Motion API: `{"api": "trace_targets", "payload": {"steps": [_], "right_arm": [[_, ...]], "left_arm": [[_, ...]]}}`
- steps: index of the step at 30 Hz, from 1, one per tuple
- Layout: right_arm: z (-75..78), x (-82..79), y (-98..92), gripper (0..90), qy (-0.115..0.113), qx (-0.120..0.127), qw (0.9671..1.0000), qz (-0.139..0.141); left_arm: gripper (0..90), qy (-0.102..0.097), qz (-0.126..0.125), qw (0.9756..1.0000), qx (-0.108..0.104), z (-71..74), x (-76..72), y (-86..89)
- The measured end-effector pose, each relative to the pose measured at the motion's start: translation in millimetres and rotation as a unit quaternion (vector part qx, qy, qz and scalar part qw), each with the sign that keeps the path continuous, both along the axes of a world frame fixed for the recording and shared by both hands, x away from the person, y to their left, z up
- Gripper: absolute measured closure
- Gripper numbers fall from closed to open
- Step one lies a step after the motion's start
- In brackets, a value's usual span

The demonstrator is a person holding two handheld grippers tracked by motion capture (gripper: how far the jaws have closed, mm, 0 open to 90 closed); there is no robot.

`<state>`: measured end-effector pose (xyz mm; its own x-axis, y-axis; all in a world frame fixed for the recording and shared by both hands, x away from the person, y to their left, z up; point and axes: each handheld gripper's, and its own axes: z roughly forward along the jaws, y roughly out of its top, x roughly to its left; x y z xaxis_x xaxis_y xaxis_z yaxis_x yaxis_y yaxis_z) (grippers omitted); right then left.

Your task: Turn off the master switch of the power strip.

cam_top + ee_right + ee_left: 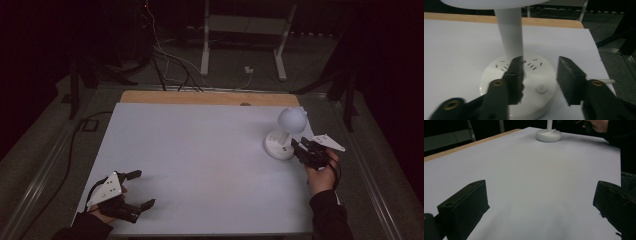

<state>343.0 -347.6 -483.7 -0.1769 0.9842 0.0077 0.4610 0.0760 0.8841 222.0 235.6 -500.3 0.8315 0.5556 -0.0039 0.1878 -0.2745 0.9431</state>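
High view: white table-top sheet (200,165) on a wood-edged table; small white plastic lamp w/ round flat base, straight stem and globe-shaped head (284,135) stands upright at approx. 3 o'clock, near the table's right edge. Right tool (301,148), black, two-jaw, held in a dark-sleeved hand, sits just at the 4 o'clock side of the lamp base, jaws pointed toward it. Left tool (140,189), black w/ grey three-cornered plate on top, lies at approx. 7 o'clock, well apart from the lamp.

Right gripper view: right tool (541,75) about half open, nothing clamped; lamp stem (510,32) rises just beyond the left jaw's tip, and the gap betw. the jaws frames the base (541,75) and its round button (541,88). Whether the left jaw touches the stem: cannot tell.

Left gripper view: left tool (541,200) wide open, empty, bare sheet betw. the jaws; lamp base (548,135) far off at 12 o'clock.
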Motion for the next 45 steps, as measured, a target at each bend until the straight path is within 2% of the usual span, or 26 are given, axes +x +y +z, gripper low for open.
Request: {"api": "trace_targets", "payload": {"steps": [2, 4, 9, 10, 12, 13, 14, 16, 23, 31, 35, 36, 38, 41, 45], "right_arm": [[0.4, -2.3, 1.0, 43.8, -0.002, -0.002, 1.0000, 0.003], [0.8, -3.5, 1.1, 37.8, 0.004, 0.011, 0.9999, 0.008], [2.7, -5.4, 3.1, 19.0, 0.029, 0.022, 0.9993, 0.009], [2.7, -6.0, 3.4, 13.9, 0.027, 0.026, 0.9992, 0.011], [3.6, -7.4, 3.2, 6.8, 0.040, 0.027, 0.9985, 0.027], [3.8, -8.5, 3.5, 1.8, 0.037, 0.030, 0.9984, 0.032], [4.5, -9.4, 3.6, 0.6, 0.040, 0.034, 0.9980, 0.035], [6.3, -11.9, 2.3, 0.5, 0.049, 0.046, 0.9962, 0.056], [11.5, -21.4, 7.2, 0.0, 0.058, 0.038, 0.9936, 0.089], [15.2, -37.0, 17.9, 0.0, 0.037, 0.031, 0.9921, 0.116], [15.8, -40.2, 22.7, 0.0, 0.038, 0.033, 0.9905, 0.128], [16.2, -43.6, 27.2, 0.0, 0.035, 0.036, 0.9889, 0.140], [17.3, -47.2, 31.3, 0.0, 0.030, 0.033, 0.9881, 0.147], [19.1, -52.9, 35.8, 0.0, 0.024, 0.043, 0.9856, 0.162], [18.3, -58.9, 40.4, 0.0, 0.027, 0.048, 0.9827, 0.177]], "left_arm": [[0.3, 0.000, -0.001, 1.0000, 0.001, 0.1, -0.2, -0.2], [0.4, 0.000, -0.001, 1.0000, 0.001, 0.1, -0.3, -0.3], [0.4, 0.000, 0.000, 1.0000, 0.000, 0.2, 0.0, 0.1], [0.3, 0.000, 0.000, 1.0000, 0.000, 0.2, 0.0, 0.1], [0.3, 0.000, 0.000, 1.0000, 0.000, 0.3, -0.2, 0.1], [0.4, 0.000, 0.000, 1.0000, 0.000, 0.3, -0.2, 0.1], [0.4, 0.000, 0.000, 1.0000, 0.000, 0.3, -0.2, 0.2], [0.4, 0.000, 0.000, 1.0000, 0.000, 0.3, -0.3, 0.1], [0.4, -0.001, -0.002, 1.0000, 0.001, 0.3, -0.5, -0.2], [0.4, -0.002, -0.003, 1.0000, 0.002, 0.3, -0.8, -0.5], [0.4, -0.002, -0.003, 1.0000, 0.003, 0.3, -0.8, -0.6], [0.4, -0.001, -0.003, 1.0000, 0.003, 0.3, -0.9, -0.7], [0.4, -0.002, -0.003, 1.0000, 0.002, 0.4, -0.9, -0.7], [0.4, -0.002, -0.003, 1.0000, 0.003, 0.4, -1.1, -0.8], [0.3, -0.002, -0.003, 1.0000, 0.001, 0.4, -1.0, -0.7]]}}
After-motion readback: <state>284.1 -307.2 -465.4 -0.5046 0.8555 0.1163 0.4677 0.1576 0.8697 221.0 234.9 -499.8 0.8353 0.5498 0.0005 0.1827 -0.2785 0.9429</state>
